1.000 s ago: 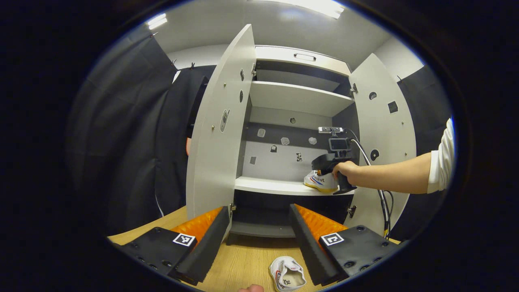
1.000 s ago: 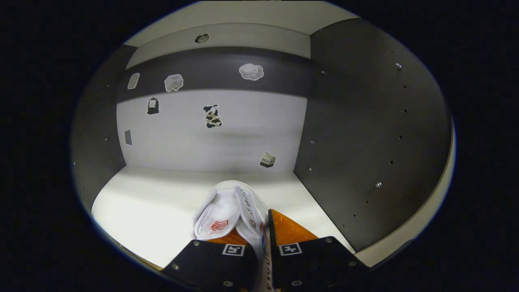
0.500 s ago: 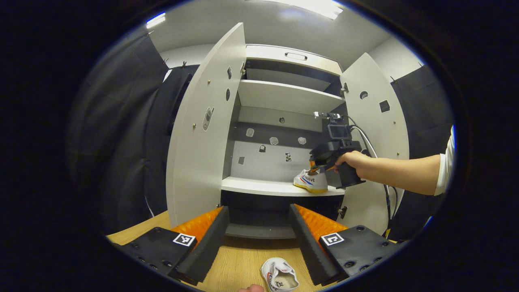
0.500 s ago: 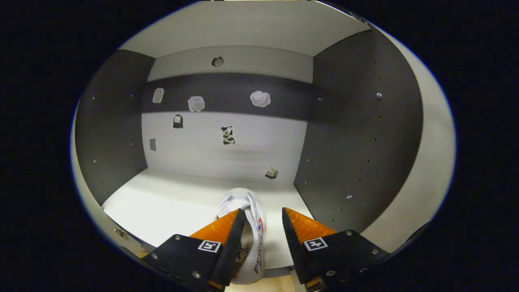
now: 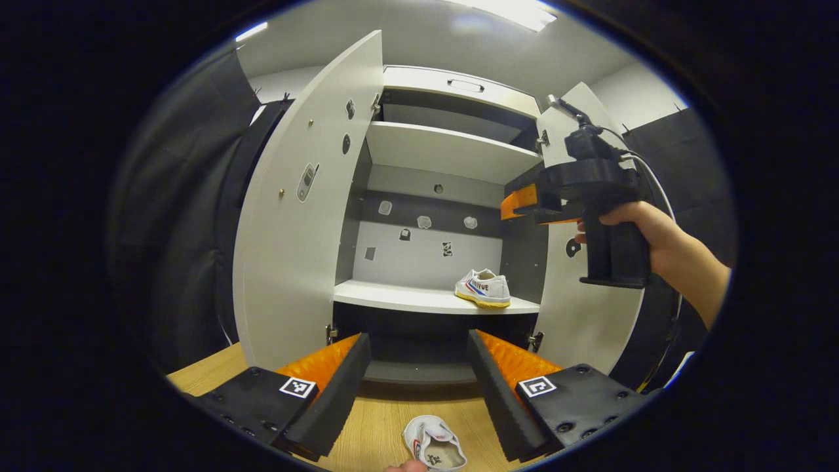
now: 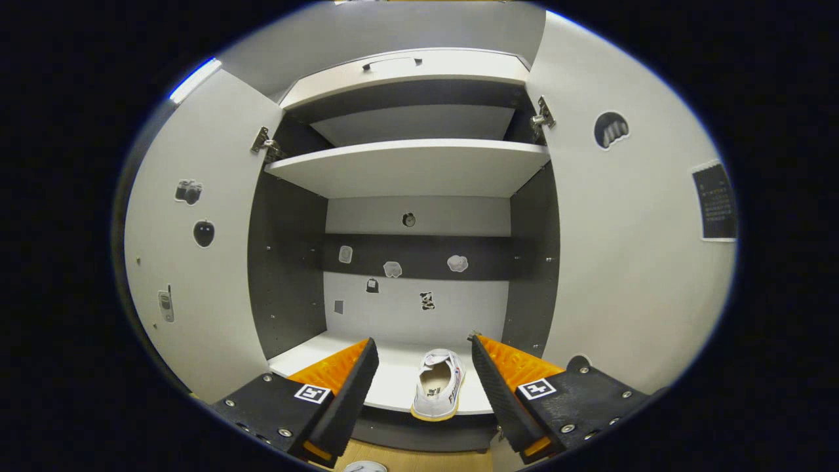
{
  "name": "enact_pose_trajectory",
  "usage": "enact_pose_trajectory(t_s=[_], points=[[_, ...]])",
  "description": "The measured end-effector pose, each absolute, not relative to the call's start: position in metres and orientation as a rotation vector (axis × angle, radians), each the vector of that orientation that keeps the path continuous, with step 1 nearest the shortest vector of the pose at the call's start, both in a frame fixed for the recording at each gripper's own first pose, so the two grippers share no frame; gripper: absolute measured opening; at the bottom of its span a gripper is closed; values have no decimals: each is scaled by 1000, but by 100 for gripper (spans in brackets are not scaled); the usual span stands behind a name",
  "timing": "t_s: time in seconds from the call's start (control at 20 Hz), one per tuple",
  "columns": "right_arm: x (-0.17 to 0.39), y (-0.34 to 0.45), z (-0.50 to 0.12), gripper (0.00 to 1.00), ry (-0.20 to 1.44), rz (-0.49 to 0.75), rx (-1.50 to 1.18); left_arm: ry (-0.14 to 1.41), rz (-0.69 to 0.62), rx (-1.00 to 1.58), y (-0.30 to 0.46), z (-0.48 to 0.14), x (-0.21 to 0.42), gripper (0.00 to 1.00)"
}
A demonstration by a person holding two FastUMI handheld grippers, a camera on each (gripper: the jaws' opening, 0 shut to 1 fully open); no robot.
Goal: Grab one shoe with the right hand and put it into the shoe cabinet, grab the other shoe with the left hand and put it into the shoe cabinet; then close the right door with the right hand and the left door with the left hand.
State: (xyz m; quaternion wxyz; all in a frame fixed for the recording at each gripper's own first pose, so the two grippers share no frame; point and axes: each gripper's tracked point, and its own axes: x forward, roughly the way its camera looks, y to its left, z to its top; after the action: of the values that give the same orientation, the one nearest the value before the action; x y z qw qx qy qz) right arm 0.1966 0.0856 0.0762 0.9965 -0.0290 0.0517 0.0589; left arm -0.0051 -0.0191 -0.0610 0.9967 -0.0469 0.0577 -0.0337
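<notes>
First shoe (image 6: 438,384) is parked on the cabinet's middle shelf (image 6: 400,391), at about 3 o'clock near the side wall, leaving room for its pair. Second shoe (image 5: 433,446) lies on the desk (image 5: 387,419), at 6 o'clock under the left tool (image 5: 418,373), partly cut off. Left tool is held wide, empty, lined up for a grab. Right tool (image 6: 423,387) is held wide, empty, clear of the shelf. Both doors (image 5: 295,216) (image 6: 629,262) are open. Cabinet's bottom compartment is hidden.
</notes>
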Motion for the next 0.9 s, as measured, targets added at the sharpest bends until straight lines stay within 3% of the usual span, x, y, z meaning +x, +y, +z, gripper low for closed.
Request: enact_pose_trajectory(t_s=[0.5,0.9], points=[[61,43,-3,90,50,67,-39,208,-70,-57,-24,-99,-15,96],[26,11,-41,91,59,7,-76,425,-99,-73,-32,-173,-21,97]])
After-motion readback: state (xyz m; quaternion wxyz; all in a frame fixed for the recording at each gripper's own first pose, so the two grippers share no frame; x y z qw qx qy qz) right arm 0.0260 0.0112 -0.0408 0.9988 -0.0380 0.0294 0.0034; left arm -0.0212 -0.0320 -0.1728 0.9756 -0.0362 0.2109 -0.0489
